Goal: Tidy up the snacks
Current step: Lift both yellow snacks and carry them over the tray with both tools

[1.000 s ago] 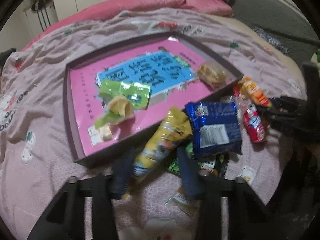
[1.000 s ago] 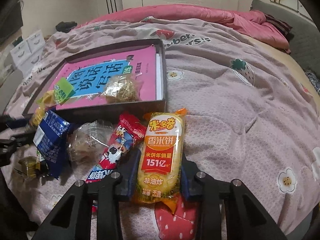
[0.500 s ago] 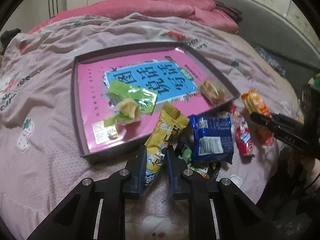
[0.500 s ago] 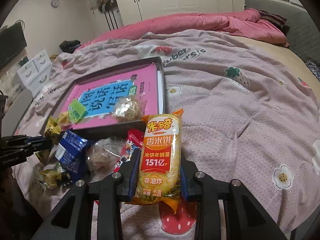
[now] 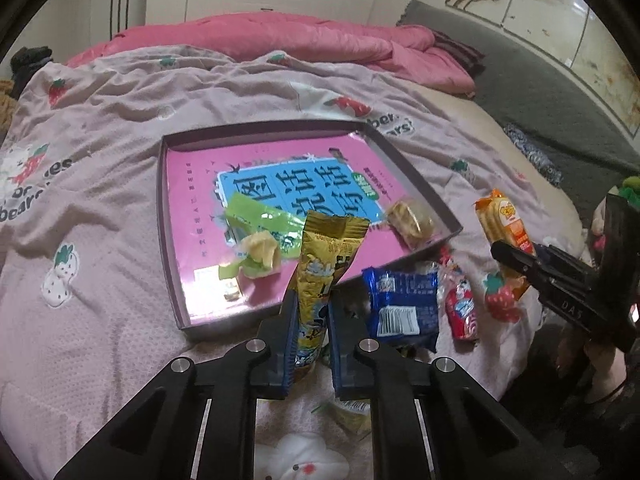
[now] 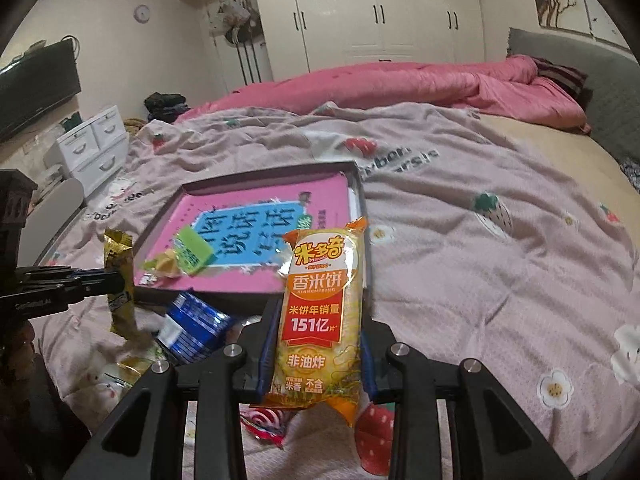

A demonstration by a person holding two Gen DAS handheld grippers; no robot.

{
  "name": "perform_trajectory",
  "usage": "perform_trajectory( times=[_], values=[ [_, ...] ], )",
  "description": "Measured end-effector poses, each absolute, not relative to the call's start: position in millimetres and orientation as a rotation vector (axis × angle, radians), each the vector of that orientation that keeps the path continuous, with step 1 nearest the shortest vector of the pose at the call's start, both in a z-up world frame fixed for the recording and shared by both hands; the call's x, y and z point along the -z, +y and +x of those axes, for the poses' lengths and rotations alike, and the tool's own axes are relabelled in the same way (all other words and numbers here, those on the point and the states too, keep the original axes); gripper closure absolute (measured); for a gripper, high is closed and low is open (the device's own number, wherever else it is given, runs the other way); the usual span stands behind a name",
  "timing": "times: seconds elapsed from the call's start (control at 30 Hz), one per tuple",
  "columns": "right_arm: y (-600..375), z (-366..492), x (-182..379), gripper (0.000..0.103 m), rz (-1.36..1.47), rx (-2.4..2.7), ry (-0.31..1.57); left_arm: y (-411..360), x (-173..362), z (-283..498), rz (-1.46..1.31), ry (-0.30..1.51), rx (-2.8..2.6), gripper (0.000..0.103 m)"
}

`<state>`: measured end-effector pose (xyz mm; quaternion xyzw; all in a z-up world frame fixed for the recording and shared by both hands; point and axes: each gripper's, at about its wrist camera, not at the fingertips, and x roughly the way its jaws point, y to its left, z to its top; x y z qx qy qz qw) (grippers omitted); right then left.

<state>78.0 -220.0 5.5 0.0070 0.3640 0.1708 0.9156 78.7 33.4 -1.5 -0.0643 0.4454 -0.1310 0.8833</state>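
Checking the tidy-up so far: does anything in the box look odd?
Yes: the green wrapper in the box looks torn open, a pale snack spilling out onto the pink book.

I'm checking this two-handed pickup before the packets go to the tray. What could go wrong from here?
1. The left gripper pinches the gold packet near its lower end; the long upper part could flop or slip out.
2. The right gripper holds the orange rice cracker packet squeezed at its sides; a tight grip might crush the crackers.
3. The tray already holds a green wrapper and a clear-wrapped snack; dropped packets may land on them.
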Motion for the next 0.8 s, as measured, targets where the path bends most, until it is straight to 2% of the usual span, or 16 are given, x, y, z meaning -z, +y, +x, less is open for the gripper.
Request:
perform_trajectory(
  times=[0.47, 0.8],
  values=[
    [-186, 100, -33, 0.069, 0.007, -0.418, 0.666, 49, -32, 102, -0.226, 0.805, 0.243, 0.089],
    [-148, 118, -25, 0.069, -0.034, -0.462, 0.675, 50, -17, 130, -0.319, 0.805, 0.252, 0.089]
  ],
)
